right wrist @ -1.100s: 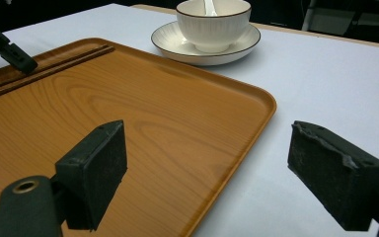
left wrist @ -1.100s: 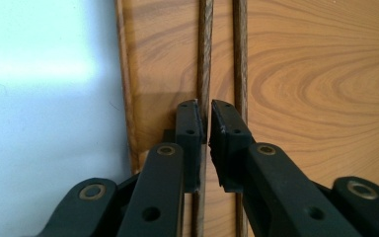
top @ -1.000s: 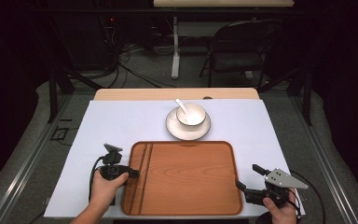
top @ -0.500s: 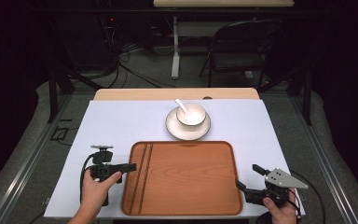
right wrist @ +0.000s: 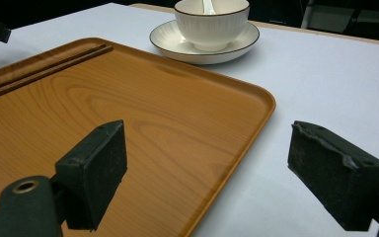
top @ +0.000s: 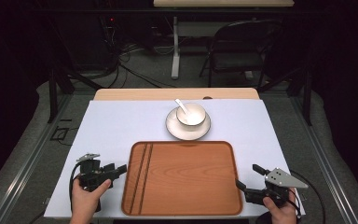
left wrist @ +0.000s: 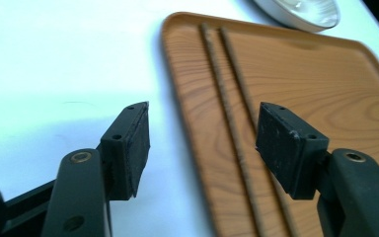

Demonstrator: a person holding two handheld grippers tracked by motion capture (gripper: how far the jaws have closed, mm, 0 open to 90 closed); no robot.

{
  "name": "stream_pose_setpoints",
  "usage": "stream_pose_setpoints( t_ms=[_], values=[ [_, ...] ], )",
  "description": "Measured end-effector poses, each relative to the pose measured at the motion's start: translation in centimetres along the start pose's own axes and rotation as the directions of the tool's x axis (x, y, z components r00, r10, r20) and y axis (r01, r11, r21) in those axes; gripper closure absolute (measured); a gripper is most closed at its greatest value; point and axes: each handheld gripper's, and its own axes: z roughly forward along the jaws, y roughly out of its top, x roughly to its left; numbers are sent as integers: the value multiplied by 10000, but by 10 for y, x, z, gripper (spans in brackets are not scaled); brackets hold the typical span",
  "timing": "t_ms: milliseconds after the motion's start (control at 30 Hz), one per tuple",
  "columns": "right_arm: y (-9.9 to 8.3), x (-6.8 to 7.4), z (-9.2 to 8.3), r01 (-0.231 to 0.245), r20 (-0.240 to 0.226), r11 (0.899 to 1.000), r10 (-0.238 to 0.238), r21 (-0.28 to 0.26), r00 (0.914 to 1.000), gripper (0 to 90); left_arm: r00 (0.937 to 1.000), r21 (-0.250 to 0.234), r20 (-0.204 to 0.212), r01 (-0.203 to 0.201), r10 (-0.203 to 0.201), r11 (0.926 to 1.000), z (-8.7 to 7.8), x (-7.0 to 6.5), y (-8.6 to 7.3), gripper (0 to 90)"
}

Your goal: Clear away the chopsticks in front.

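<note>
At lower left of the high view, the left tool (top: 116, 170) is sitting on the white tabletop (top: 116, 126) just beside the left rim of the wooden tray (top: 186, 179), apart from it. Its jaws have just been opening and are now standing wide; in the left gripper view they are straddling the tray's left rim without pressing on it, one pad over the tabletop, the other over the wood near the two dark grooves (left wrist: 232, 98).

At lower right of the high view, the right tool (top: 247, 179) is waiting at the tray's near right corner, jaws spread and gripping nothing. In the right gripper view one pad is hovering over the tray surface (right wrist: 143, 128), the other over bare tabletop past the rim.

Toward upper centre of the high view, a white bowl (top: 191, 114) is standing on a saucer (top: 173, 127) just beyond the tray's far edge, a white spoon (top: 182, 105) leaning inside the bowl.
</note>
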Motion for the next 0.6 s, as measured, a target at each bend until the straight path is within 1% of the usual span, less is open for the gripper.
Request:
stream_pose_setpoints(
  t_ms=[67, 133, 233, 267, 400, 467, 600],
  values=[
    [0, 0, 0, -8, 3, 10000, 8, 4, 10000, 148, 9999, -161, -149, 52, -55, 9999, -1, 3, -1, 377],
    [0, 0, 0, -17, 1, 10000, 17, 3, 10000, 148, 9997, -289, -165, 179, -184, 9994, -1, 7, -3, 377],
    [0, 0, 0, -33, -7, 10000, 33, -3, 10000, 148, 9991, -409, -319, 282, -295, 9988, -1, 11, -5, 378],
    [0, 0, 0, -31, -12, 10000, 31, -6, 10000, 148, 9988, -393, -318, 356, -369, 9986, -1, 13, -7, 378],
    [0, 0, 0, 0, -25, 10000, 0, -1, 10000, 148, 9983, -289, -361, 449, -459, 9986, 2, 15, -10, 379],
    [0, 0, 0, 15, -30, 10000, -16, -13, 10000, 148, 9984, -230, -346, 445, -453, 9987, 3, 15, -10, 379],
    [0, 0, 0, 31, -41, 10000, -31, -26, 10000, 148, 9986, -297, -305, 419, -428, 9987, 4, 14, -10, 379]
  ],
)
